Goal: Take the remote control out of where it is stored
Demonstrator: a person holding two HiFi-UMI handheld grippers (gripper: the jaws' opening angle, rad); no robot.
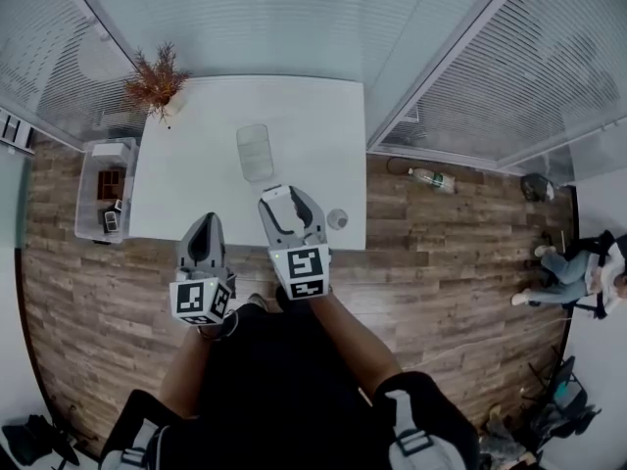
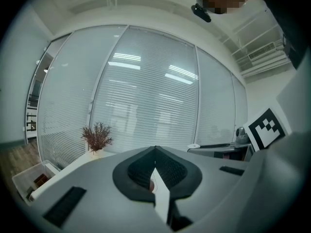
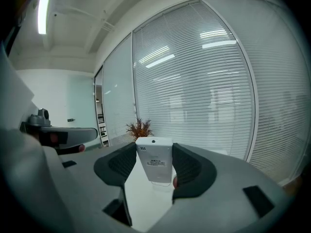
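A white remote control (image 3: 154,161) stands upright between the dark pads of my right gripper (image 3: 154,152), which is shut on it. In the head view the right gripper (image 1: 282,198) hovers over the near edge of the white table (image 1: 196,174), with the remote (image 1: 278,195) showing pale between its jaws. A clear plastic box (image 1: 255,152) lies on the table just beyond it. My left gripper (image 1: 206,227) hangs at the table's front edge, left of the right one. Its tips (image 2: 155,152) meet, with nothing between them.
A dried reddish plant (image 1: 157,81) stands at the table's far left corner. A small round object (image 1: 337,219) sits near the front right edge. On the floor are a clear bin (image 1: 90,209) with small items and a bottle (image 1: 431,177). A person (image 1: 578,267) sits at far right.
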